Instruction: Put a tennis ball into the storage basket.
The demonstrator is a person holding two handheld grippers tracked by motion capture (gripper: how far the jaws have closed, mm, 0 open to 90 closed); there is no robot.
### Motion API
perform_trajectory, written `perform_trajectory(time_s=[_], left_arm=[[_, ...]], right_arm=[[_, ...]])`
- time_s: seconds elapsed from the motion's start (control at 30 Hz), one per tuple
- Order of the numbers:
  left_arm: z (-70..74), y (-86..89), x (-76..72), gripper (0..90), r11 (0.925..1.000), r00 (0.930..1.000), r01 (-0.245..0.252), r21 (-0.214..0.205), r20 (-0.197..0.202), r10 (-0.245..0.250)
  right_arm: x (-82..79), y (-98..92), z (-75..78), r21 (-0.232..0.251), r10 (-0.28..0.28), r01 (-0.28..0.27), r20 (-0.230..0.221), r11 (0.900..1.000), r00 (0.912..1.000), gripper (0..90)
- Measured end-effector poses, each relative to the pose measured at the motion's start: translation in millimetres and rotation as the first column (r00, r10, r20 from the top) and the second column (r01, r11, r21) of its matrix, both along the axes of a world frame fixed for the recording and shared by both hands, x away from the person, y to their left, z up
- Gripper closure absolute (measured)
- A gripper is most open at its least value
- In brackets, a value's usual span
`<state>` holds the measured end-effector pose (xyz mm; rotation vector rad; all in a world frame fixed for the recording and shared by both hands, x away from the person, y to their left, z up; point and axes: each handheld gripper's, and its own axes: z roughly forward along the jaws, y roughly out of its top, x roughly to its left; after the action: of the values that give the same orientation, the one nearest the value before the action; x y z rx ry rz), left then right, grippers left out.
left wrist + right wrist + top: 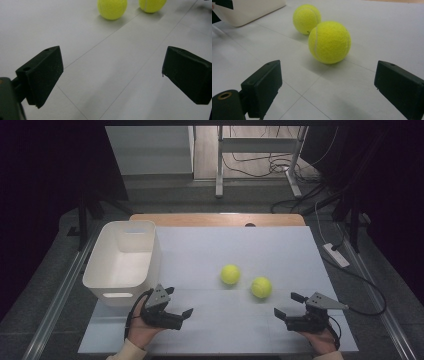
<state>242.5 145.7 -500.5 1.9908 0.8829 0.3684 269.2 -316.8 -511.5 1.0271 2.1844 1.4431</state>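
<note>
Two yellow tennis balls lie on the white table sheet [225,245]: one near the middle [230,274] [112,8] [306,18], the other [261,287] [152,5] [329,42] just right of it and closer to me. My left gripper [179,301] [111,75] rests open at the front left, aimed towards the balls with bare sheet between its jaws. My right gripper [286,304] [328,87] is open at the front right. The nearer ball sits a short way ahead of its jaws, not between them.
A white plastic bin [107,290] [249,11] with nothing in it stands at the left edge of the sheet, just behind my left hand. Beyond the sheet the wooden table edge [215,219] shows. Cables and desk legs are on the floor behind.
</note>
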Motion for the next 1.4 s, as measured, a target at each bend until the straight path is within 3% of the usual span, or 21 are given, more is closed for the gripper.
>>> perform_trajectory(time_s=[0.73,1.4], left_arm=[[7.6,-17.0,14.2,4.3,0.9997,0.9999,0.016,0.017,-0.007,-0.016],[15.2,-34.0,28.2,4.2,0.9990,0.9990,0.045,0.007,-0.001,-0.045]], right_arm=[[2.2,0.2,-0.6,-0.004,0.002,-0.002,-0.001,1.0000,1.0000,8.0],[2.0,0.2,-0.3,-0.001,0.004,-0.004,0.005,1.0000,1.0000,8.1]])
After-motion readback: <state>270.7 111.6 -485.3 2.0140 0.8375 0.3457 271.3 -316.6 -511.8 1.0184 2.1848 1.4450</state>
